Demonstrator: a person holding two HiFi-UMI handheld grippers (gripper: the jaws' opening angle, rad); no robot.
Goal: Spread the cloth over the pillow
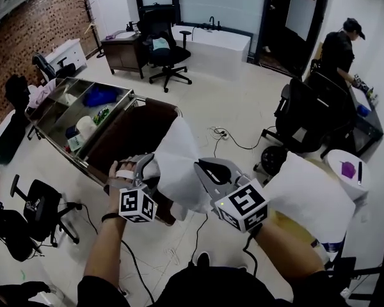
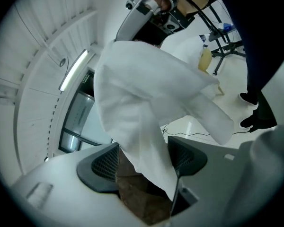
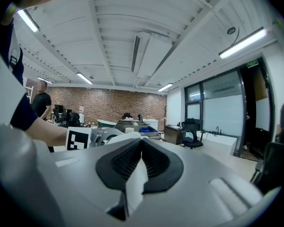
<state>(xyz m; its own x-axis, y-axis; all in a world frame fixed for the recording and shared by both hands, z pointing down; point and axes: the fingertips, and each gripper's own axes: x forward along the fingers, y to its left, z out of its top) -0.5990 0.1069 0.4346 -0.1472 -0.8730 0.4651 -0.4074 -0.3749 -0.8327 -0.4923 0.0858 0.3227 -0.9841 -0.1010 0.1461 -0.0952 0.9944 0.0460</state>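
Cloth point(image 1: 179, 162): thin, limp, light; likely to sag and slip. Left claw point(image 2: 142, 160) clamps a bunched fold. Right claw point(image 3: 141, 162) is pinched tight on an edge. Best taken at corners.

Floor point(image 1: 243, 110): pale and smooth, it carries everything I look down on.
Far on it: a black office chair point(image 1: 166, 56) beside a dark desk point(image 1: 123, 50).
Left on it: a second black chair point(image 1: 41, 210).
Middle: a loose dark cable point(image 1: 233, 141).
Metal tray point(image 1: 59, 107): stands left of centre; a blue thing point(image 1: 101, 96) and a white thing point(image 1: 85, 126) lie in separate compartments.
Brown pillow point(image 1: 125, 139): just beside the tray.
Round white table point(image 1: 336, 160): at my right; a purple thing point(image 1: 347, 169) and a dark stick point(image 1: 360, 173) lie apart on it.
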